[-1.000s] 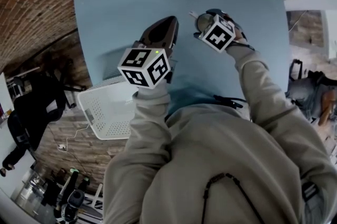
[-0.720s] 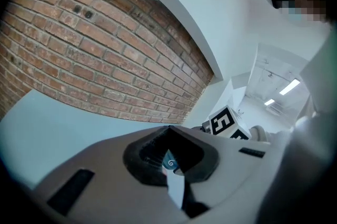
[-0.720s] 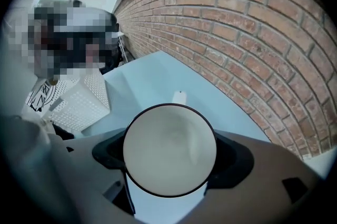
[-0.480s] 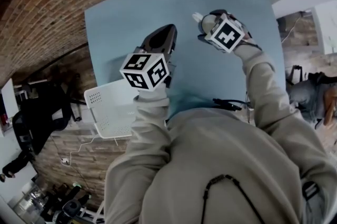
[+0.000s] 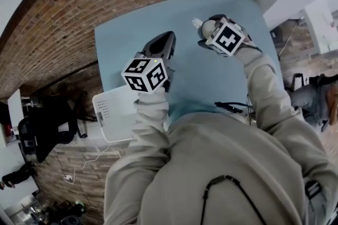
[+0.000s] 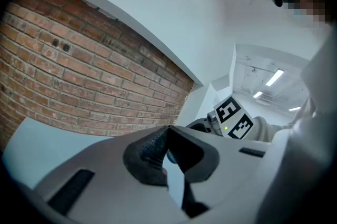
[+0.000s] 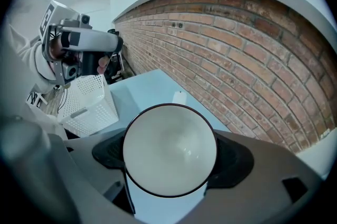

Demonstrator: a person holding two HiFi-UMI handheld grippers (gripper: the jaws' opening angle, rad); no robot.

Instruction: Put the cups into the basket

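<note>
The right gripper pinches a white cup. It is not in the white basket yet. The left gripper has its jaws pressed together, empty.

The one cup I can see sits clamped between the two jaws of my right tool, one dark pad pressing on each side of its round wall. It is a bowl-shaped cup, white and glossy inside with a thin dark rim, empty, and its mouth faces straight back at my tool's camera. It is held up off the blue worktop, well apart from the basket. The basket is white plastic with walls perforated by small holes, upright and open-topped, standing at the worktop's left edge; whether anything lies inside I cannot tell.
</note>
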